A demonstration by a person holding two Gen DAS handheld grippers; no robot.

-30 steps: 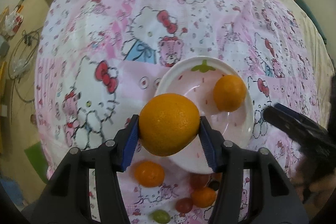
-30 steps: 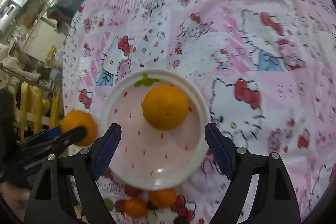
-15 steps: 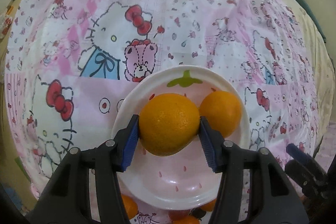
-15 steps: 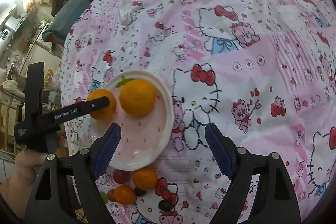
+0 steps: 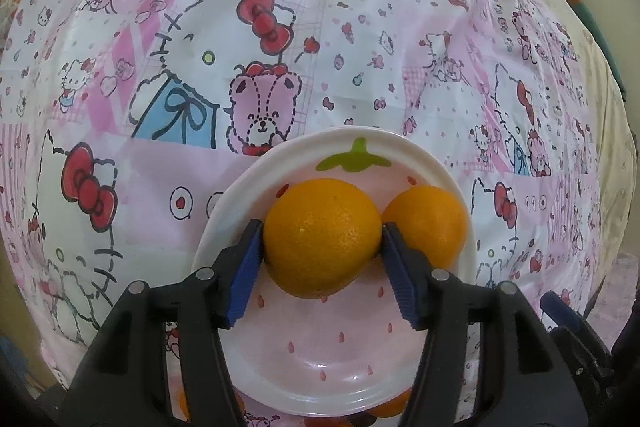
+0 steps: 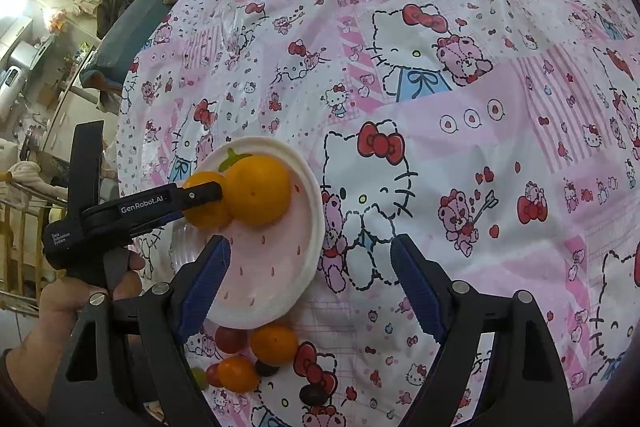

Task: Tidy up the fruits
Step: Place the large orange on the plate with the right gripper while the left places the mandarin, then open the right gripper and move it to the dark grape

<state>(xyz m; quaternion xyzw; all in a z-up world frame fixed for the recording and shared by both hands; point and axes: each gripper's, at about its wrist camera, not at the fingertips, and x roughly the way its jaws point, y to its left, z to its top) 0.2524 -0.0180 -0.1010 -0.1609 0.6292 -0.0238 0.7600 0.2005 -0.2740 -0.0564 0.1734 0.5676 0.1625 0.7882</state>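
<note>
Cloth: a pink and white cartoon-cat printed cloth [image 6: 460, 75] covers the whole surface, and everything else lies on it.
Plate: a white strawberry-patterned plate [image 5: 348, 379] with a pink centre and a green leaf mark at its far rim; in the right wrist view the plate [image 6: 280, 267] sits to the left, near that gripper's left finger.
Plate contents: two oranges, side by side and touching or nearly so.
Held orange: the larger orange [image 5: 322, 237] is over the plate's far half, pinched between the left gripper's blue pads; whether it touches the plate floor I cannot tell. In the right wrist view it is the left-hand fruit [image 6: 206, 201], partly behind the black finger.
Second orange: the free orange [image 5: 430, 223] rests in the plate just right of the held one, at the right rim.
Left gripper: the left gripper [image 5: 322, 241] is closed down onto the larger orange, both pads pressed on its sides.
Right gripper: the right gripper [image 6: 310, 267] has its jaws spread wide with nothing between them, over cloth at the plate's right edge.
Loose fruit: just off the plate's near rim lies a cluster of small oranges [image 6: 274, 345], red grapes [image 6: 231, 340], dark grapes [image 6: 267, 368] and a green grape [image 6: 199, 377].
</note>
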